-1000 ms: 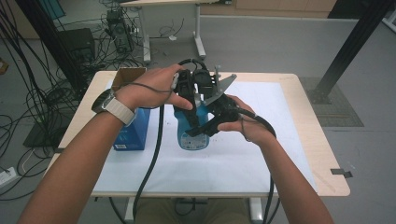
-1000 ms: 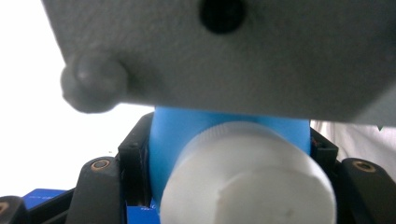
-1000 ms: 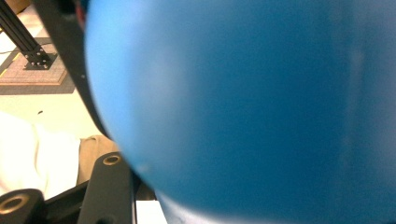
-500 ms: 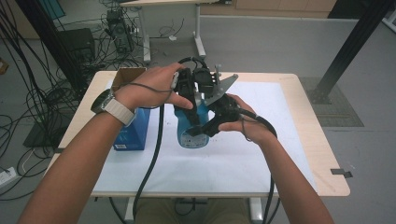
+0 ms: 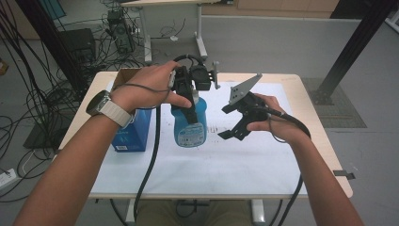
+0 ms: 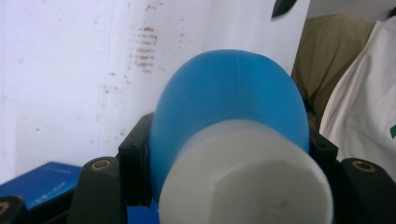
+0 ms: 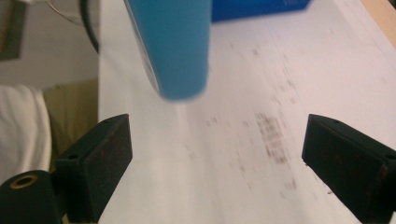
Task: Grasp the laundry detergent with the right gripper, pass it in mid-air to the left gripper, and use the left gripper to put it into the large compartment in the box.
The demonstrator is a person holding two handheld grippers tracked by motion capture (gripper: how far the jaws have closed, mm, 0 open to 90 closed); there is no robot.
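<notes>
**A:** Status on the blue bottle (image 5: 189,123)?

**B:** Left gripper (image 5: 188,89) has it. The fingers (image 6: 134,172) are clamped on both sides of the bottle just under the white cap (image 6: 245,177). The bottle hangs upright over the middle of the tabletop (image 5: 282,80), above the white sheet (image 5: 244,160). Can't tell whether its base touches the sheet.

**A:** Right side?

**B:** Right gripper (image 5: 230,123) is off the bottle, just to its right, with a clear gap between them. Its jaws have just been opening; they stand wide now, nothing between the fingers (image 7: 100,163). In the right gripper view the bottle's lower body (image 7: 170,46) sits beyond the pads, up and left, not between them.

**A:** Anything else on the tabletop?

**B:** Blue box (image 5: 133,134) on the left edge of the sheet, near the left wrist. An open cardboard box (image 5: 123,75) behind it at the far left corner. Brownish smudge marks (image 5: 216,129) on the sheet between the bottle and the right gripper.

**A:** Cables?

**B:** Left gripper's black cable (image 5: 149,165) drops off the near edge. The right one (image 5: 294,125) loops round the right hand.
</notes>
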